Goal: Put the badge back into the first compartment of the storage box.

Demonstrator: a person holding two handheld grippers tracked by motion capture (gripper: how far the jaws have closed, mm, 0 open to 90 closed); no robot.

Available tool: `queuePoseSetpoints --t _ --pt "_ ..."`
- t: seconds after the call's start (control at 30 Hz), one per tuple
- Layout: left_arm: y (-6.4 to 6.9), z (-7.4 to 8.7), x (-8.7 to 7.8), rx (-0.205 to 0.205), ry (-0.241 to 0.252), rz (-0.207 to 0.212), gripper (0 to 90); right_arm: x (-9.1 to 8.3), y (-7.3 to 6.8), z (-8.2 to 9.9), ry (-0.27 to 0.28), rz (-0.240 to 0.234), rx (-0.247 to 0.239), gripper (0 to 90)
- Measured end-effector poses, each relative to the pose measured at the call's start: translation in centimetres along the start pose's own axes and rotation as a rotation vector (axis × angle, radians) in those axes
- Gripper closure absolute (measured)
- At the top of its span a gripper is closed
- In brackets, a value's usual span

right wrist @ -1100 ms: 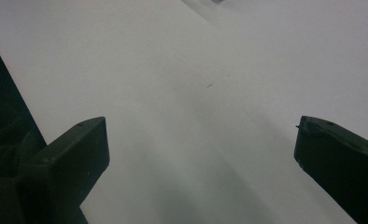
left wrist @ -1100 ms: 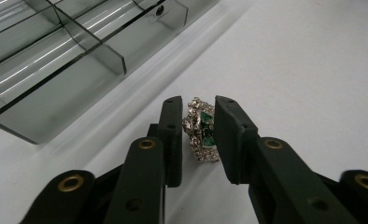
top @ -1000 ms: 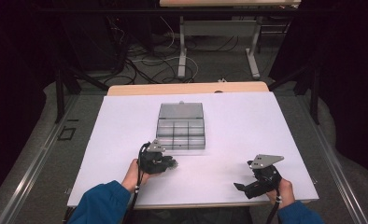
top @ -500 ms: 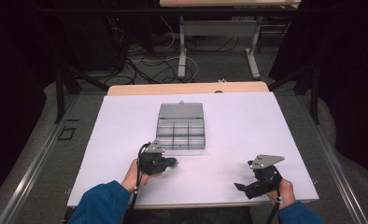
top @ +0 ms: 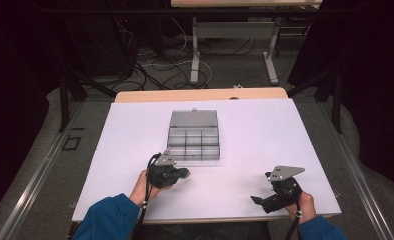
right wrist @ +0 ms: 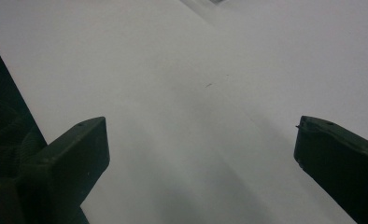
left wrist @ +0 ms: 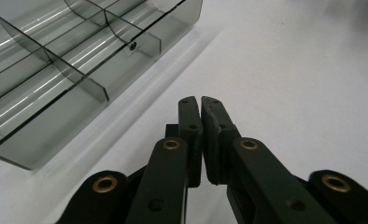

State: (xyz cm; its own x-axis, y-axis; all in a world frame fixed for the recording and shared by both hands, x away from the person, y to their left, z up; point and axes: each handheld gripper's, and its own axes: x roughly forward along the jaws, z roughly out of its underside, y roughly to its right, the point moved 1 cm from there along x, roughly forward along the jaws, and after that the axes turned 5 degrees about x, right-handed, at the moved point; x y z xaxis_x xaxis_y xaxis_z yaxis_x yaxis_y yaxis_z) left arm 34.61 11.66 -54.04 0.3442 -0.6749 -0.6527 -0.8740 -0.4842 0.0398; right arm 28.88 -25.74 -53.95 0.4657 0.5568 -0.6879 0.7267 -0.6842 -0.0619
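The white table [top: 135, 150] carries one thing, a clear grey compartment box [top: 194, 142] with its lid laid open at the far side, standing mid-table and square to the person. By my reading the work is at its start: the approach to the box, with nothing yet picked up. The left gripper [top: 184, 173] sits just beside the box's near edge, jaws pressed together on nothing; in the left gripper view its compartments [left wrist: 56, 70] look empty. The right gripper [top: 255, 199] rests well apart near the table's front edge, jaws spread wide. The next move probably calls for opening the left jaws. Bare surface lies on all sides.
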Motion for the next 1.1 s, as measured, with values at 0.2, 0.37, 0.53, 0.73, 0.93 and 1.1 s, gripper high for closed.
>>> queuePoseSetpoints --t 0.2,0.37,0.53,0.73,0.93,1.1 --pt "-0.2 -0.1 -0.5 0.006 0.014 -0.01 87.9 0.0 0.0 0.0 0.005 0.004 0.001 2.6" --pt "-0.3 -0.2 -0.9 -0.002 0.04 -0.03 87.9 0.0 0.0 0.0 0.002 0.0 0.001 2.3" --pt "-0.6 -0.3 -1.3 0.01 0.051 -0.05 87.9 0.0 0.0 0.0 0.003 -0.002 0.005 0.4" --pt "-1.0 -0.5 -1.9 0.009 0.045 -0.056 87.9 -0.1 0.0 0.0 0.004 0.004 0.003 0.0" --pt "-1.4 -0.6 -2.4 0.002 0.072 -0.074 87.9 -0.1 0.0 0.0 -0.009 0.005 0.001 0.0" --pt "-1.7 -0.7 -2.8 0.004 0.086 -0.083 87.9 -0.1 0.0 0.0 -0.01 0.008 0.001 0.0"
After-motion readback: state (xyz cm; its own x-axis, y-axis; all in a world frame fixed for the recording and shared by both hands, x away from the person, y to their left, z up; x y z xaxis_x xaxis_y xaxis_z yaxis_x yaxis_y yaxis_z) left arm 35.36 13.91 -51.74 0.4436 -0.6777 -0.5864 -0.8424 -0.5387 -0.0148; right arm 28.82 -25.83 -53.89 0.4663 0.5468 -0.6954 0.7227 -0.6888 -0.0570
